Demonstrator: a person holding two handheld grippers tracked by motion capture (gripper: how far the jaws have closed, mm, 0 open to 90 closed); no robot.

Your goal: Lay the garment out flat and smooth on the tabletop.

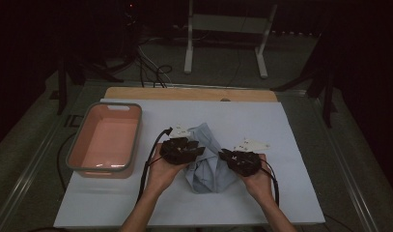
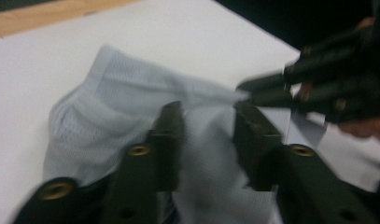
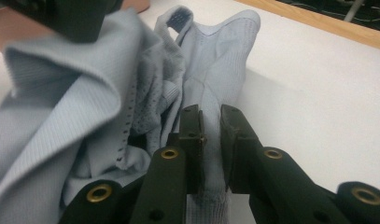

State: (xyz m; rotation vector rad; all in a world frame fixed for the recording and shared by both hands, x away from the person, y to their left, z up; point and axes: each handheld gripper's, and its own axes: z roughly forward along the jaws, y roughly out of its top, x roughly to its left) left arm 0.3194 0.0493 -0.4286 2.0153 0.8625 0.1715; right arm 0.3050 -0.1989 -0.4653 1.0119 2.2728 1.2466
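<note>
Forearms and hands at the near edge of the high view, left tool (image 1: 200, 149) and right tool (image 1: 224, 155) meeting over a crumpled pale-blue mesh fabric garment (image 1: 209, 166) at the middle of the white-covered desk (image 1: 281, 183); salmon-pink rectangular plastic bin with grey rim (image 1: 105, 140) well apart to the left. Left gripper view: jaws parted around a raised fold of the garment (image 2: 108, 107), not clenched, right tool (image 2: 253, 91) pinching the cloth's edge just beyond. Right gripper view: jaws closed narrowly, grasping a fold of garment (image 3: 211, 70) between them.
</note>
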